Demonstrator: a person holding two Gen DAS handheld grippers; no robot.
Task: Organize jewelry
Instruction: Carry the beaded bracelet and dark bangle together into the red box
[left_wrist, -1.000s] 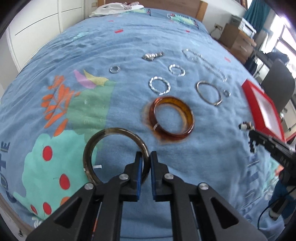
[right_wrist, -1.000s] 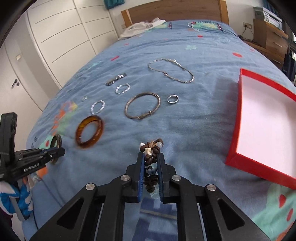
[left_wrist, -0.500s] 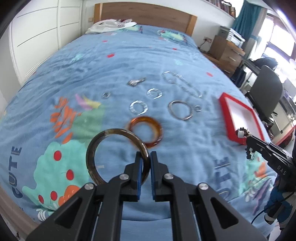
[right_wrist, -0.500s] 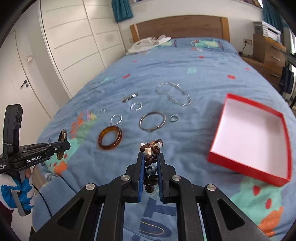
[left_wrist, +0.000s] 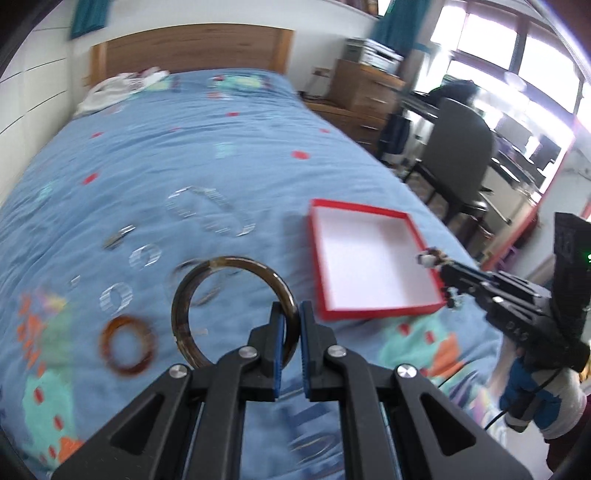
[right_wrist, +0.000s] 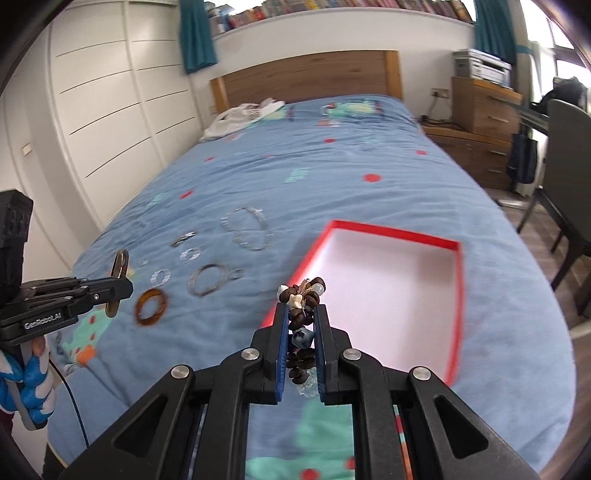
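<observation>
At the bottom centre of the left wrist view, the left hand-held gripper (left_wrist: 290, 325) is clenched on the lower right rim of a dark bangle (left_wrist: 231, 312), which stands upright in the air above the bed (left_wrist: 192, 147). The bangle looks rigid, smooth and light; pinched at one spot on its rim it could swivel or slip, and it would likely crack if dropped on something hard. At the bottom centre of the right wrist view, the right hand-held gripper (right_wrist: 300, 321) is clamped on a beaded bracelet (right_wrist: 301, 314) of brown beads with a few white and blue ones. It is a limp strand, bunched between the pads, with beads poking out above the tips and others hanging below; a hold across the bunch suits it better than one on a single bead. Right of centre in both views a shallow red box (right_wrist: 456, 295) with a white inside lies open on the bed, and nothing shows in it. To its left on the blue bedspread lie an amber bangle (left_wrist: 127, 345), several blurred silver rings and bangles (right_wrist: 207, 279) and a silver chain (right_wrist: 249, 229), all outside the box.
</observation>
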